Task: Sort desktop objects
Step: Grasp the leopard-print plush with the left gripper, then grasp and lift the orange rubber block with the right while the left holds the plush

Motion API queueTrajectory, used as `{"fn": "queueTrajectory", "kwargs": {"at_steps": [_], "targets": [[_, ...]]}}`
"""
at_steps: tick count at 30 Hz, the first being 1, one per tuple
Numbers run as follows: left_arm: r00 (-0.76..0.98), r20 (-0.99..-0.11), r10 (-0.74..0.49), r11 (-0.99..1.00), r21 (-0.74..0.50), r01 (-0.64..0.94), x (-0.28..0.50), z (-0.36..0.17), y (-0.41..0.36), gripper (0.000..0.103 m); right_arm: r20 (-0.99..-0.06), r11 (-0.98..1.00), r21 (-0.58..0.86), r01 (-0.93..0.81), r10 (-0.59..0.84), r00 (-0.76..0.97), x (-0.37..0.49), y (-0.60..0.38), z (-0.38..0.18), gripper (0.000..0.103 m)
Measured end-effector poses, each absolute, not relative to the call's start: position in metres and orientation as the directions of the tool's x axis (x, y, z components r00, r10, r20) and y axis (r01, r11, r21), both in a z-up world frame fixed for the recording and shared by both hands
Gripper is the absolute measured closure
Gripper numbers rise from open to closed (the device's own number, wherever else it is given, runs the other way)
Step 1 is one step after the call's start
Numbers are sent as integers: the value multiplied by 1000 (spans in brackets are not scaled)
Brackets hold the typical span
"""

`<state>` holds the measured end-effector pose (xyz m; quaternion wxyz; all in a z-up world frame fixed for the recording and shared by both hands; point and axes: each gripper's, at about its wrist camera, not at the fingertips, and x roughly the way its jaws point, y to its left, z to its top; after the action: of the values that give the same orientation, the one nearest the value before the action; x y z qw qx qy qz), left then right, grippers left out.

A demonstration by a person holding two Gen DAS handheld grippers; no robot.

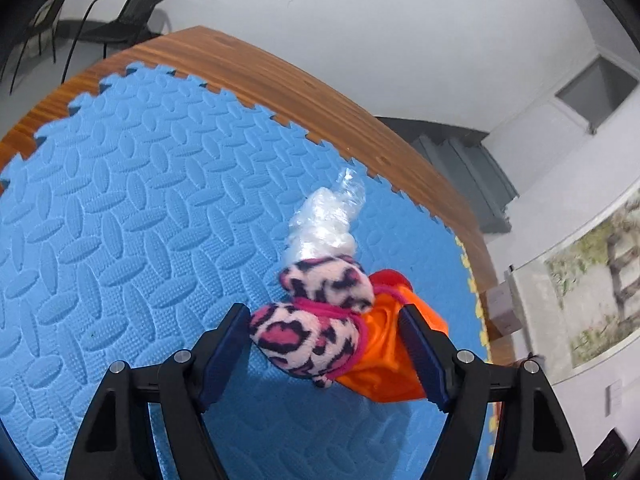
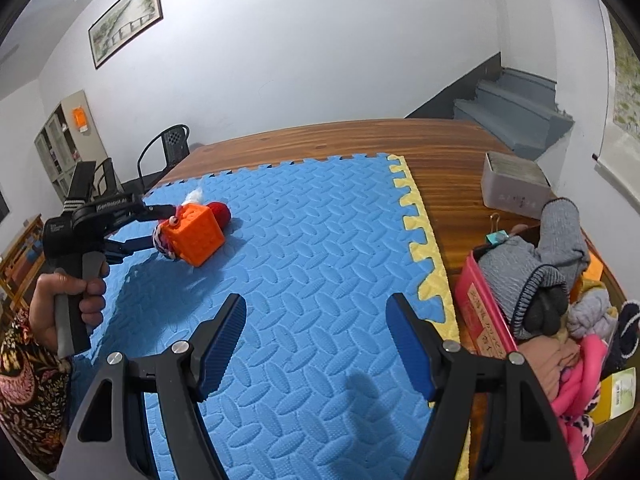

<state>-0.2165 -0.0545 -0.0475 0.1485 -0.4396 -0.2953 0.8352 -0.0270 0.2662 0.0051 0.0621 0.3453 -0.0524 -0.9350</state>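
A: So, what is the left claw [image 1: 324, 344] doing?

B: It is clamped on a small bundle: a pink leopard-print plush piece [image 1: 316, 320] against one finger and an orange block [image 1: 384, 360] against the other. A twist of clear plastic wrap [image 1: 324, 224] sticks out beyond the plush, with a red rounded part [image 1: 390, 278] behind the orange.

A: And where is the bundle?

B: Over the blue foam mat [image 1: 120, 220], near the mat's left side as the right wrist camera sees it. That view shows the orange block [image 2: 199, 236] as a cube with a dimpled face. Whether it touches the mat, I cannot tell. A hand [image 2: 70, 304] grips the left tool's handle.

A: The right claw [image 2: 316, 328]?

B: Spread wide with nothing between the fingers, hanging over bare blue mat, well apart from the bundle.

A: Anything else on the table [image 2: 340, 136]?

B: A yellow mat strip [image 2: 428, 256] borders the blue one. Beyond it stand a red box [image 2: 486, 320] heaped with grey knitted socks [image 2: 528, 264] and pink cloth [image 2: 576, 384], and a pale grey box [image 2: 512, 190] farther back.
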Motion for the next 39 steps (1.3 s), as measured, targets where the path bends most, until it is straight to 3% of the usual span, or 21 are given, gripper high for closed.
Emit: {"fn": "queueTrajectory", "kwargs": {"at_steps": [5,9,11,15,30,39], "targets": [[-570,-656,495,-780,-625,42,-216,-50,-60,25,-640,-988,119,94,-149,-753,-28,256,6,27],[-576,-693,433,-843,-538,13,-215,-47,-45,25,-647,-987,115,110,-158,-746,-31,249,4,27],[-572,-697,432,-857,-516,-20,-213,-47,-39,43,-653,-987,110,119,-162,-740,-33,245,3,27],[-552,-690,468,-845,-533,-50,-209,-45,-38,52,-665,-985,100,141,-172,-727,-40,235,2,27],[-735,-569,369,-874,-482,-66,-166,25,-65,53,-719,-956,126,264,-271,-639,-105,169,-7,27],[-774,-538,335,-867,-497,-30,-164,37,-84,53,-743,-956,172,238,-284,-606,-159,126,-24,24]]}}
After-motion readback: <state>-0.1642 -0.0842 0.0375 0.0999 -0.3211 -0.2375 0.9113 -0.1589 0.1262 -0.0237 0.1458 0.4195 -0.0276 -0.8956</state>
